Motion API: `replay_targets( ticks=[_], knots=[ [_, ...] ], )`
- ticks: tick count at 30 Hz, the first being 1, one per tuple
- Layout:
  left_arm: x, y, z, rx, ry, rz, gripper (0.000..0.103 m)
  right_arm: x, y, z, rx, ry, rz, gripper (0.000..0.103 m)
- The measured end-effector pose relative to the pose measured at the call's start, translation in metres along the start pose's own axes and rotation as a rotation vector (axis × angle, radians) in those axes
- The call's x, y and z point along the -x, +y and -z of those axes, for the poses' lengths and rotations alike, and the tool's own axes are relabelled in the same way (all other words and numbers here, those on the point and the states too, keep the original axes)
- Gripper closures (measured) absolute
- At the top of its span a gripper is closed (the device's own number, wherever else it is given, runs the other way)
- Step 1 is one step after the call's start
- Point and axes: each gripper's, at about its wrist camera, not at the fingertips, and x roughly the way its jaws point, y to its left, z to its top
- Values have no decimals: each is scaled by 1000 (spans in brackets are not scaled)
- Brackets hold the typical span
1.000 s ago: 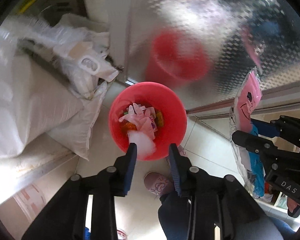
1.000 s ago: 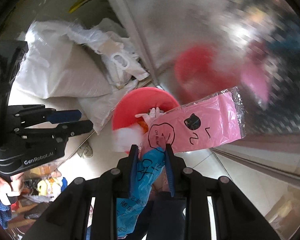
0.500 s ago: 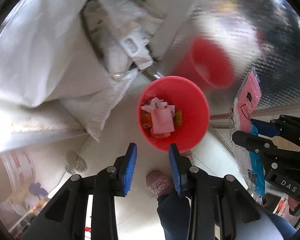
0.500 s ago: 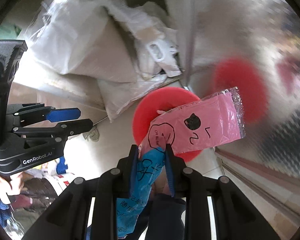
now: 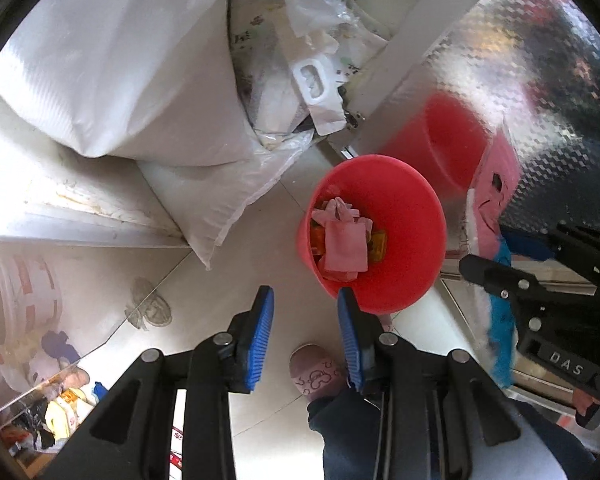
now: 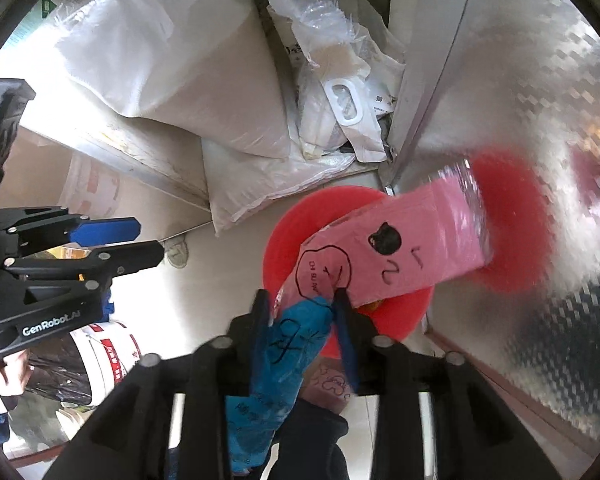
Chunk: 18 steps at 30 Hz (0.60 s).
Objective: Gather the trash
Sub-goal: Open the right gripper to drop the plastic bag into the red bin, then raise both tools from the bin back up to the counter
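A red bin (image 5: 404, 216) stands on the tiled floor against a shiny metal panel and holds pink wrappers (image 5: 344, 240) and orange scraps. My left gripper (image 5: 306, 312) is open and empty, just above and to the left of the bin. My right gripper (image 6: 300, 300) is shut on a pink and blue plastic packet (image 6: 396, 252) with a cat drawing, held over the bin (image 6: 292, 236). In the left wrist view the packet (image 5: 492, 200) and the right gripper show at the right. The left gripper (image 6: 112, 240) shows at the left of the right wrist view.
White woven sacks (image 5: 112, 68) and plastic bags (image 5: 312, 80) are piled to the left of the bin. The embossed metal panel (image 5: 540, 80) reflects the bin. A white bucket with red print (image 6: 104, 344) stands low left. My slipper (image 5: 316, 372) is below the grippers.
The white wad seen at the left fingertips a second ago is gone. Both grippers have drifted left, so the bin sits further right in view. The packet stays gripped.
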Motion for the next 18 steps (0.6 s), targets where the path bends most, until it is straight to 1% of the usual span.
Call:
replay_targets(
  ticks=[2,4,6,8,10,18],
  knots=[
    [1,1,0,2,-1,5,72,0,1,-2,-5,-4,3,46],
    [4,3,1,2,-3,3,72,1,1,-1,-4,-8,1,39],
    [7,3,3,5,-2,-5,72,3,3,0,1,-8,11,37],
    [13,3,6,1,-5,-11,72,6,5,1,9,-10,21,33],
    [21,0,9,-4,-2,-12,72,12,7,3,11,-17,33,33],
    [80,-17,21,-23,-30,-19,72,60,15,13,-10,-38,46,32]
  ],
)
